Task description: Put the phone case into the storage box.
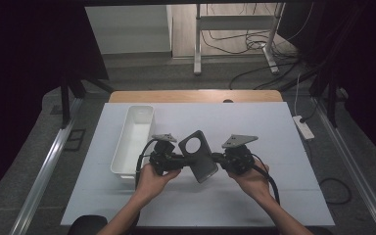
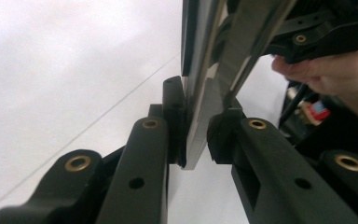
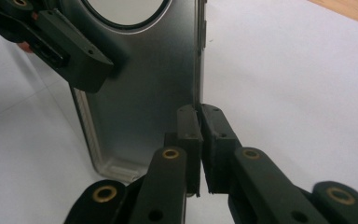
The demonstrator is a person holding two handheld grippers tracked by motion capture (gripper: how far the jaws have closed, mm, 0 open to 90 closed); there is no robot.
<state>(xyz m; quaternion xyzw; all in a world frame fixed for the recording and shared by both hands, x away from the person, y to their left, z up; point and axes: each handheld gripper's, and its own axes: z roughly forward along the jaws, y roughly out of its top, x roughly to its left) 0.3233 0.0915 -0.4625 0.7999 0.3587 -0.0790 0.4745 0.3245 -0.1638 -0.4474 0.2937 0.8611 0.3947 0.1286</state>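
- Phone — a slim grey slab with a large round camera ring on its back, held up above the white counter between the two grippers, back facing the high view, tilted with its lower end toward the person.
- Left gripper: in the left gripper view its fingers are clamped on one long edge of the phone, the pads pressing either face.
- Right gripper: in the right gripper view its fingers are clenched on the opposite long edge, low on the body.
- Handling, as I judge it: stiff and flat, so it should not bend in the grip — but the smooth metal-looking back and glass make it slippery, and the glass and camera ring are fragile.
- Moderately light for its size; a one-sided pinch would let it pivot, so two opposed edge grips suit it.
- Best hold: on the side rails near mid-length, away from the camera ring and the side buttons.
- A white bin stands on the counter just left of the left hand.
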